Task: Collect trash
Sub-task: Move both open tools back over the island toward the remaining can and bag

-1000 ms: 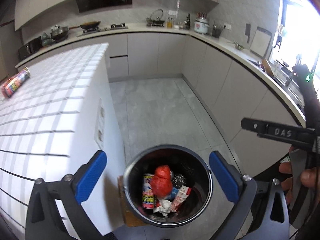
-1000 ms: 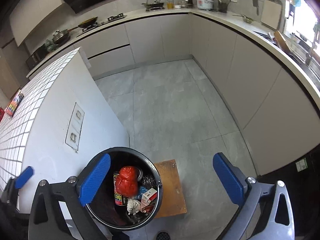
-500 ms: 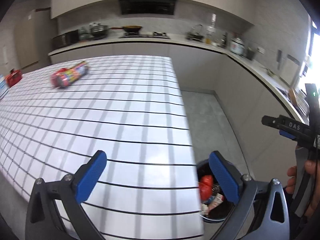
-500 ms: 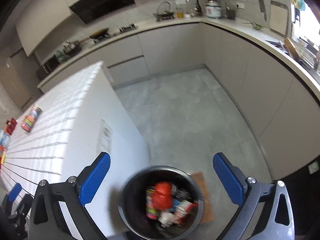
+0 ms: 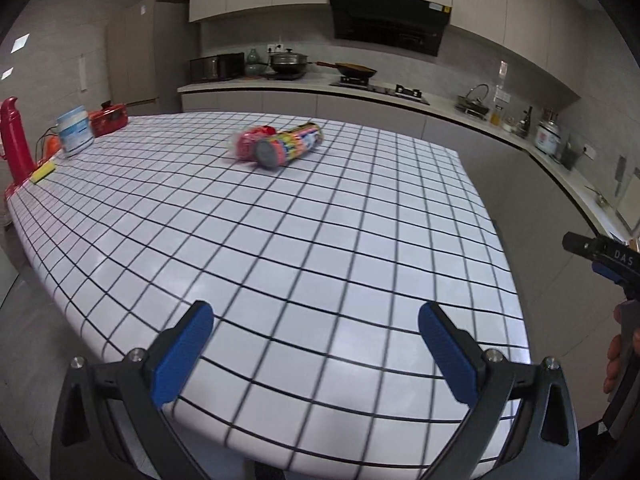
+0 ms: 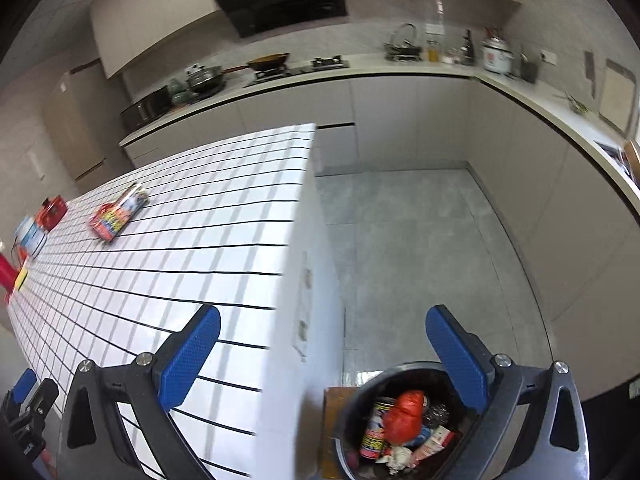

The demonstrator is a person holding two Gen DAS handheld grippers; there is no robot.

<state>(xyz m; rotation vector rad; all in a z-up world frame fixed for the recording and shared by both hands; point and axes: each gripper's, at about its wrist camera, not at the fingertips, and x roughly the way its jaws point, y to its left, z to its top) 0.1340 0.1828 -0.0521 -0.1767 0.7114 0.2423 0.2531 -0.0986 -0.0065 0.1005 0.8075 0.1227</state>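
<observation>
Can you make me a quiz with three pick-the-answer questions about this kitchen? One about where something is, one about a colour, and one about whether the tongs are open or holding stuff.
1. Where does the can lie?
A. on the checked table
B. in the bin
C. on the floor

2. What colour are the pads on the left tongs?
A. green
B. blue
C. yellow

3. What are the right tongs doing?
A. shut on a can
C. open, holding nothing
B. shut on a bag

Answers:
1. A: the can lies on its side on the table, far from the tongs, beside a red wrapper.
2. B: both pads show bright blue in the left view.
3. C: the fingers stand wide apart with nothing between them; the bin with its trash sits on the floor below.
</observation>
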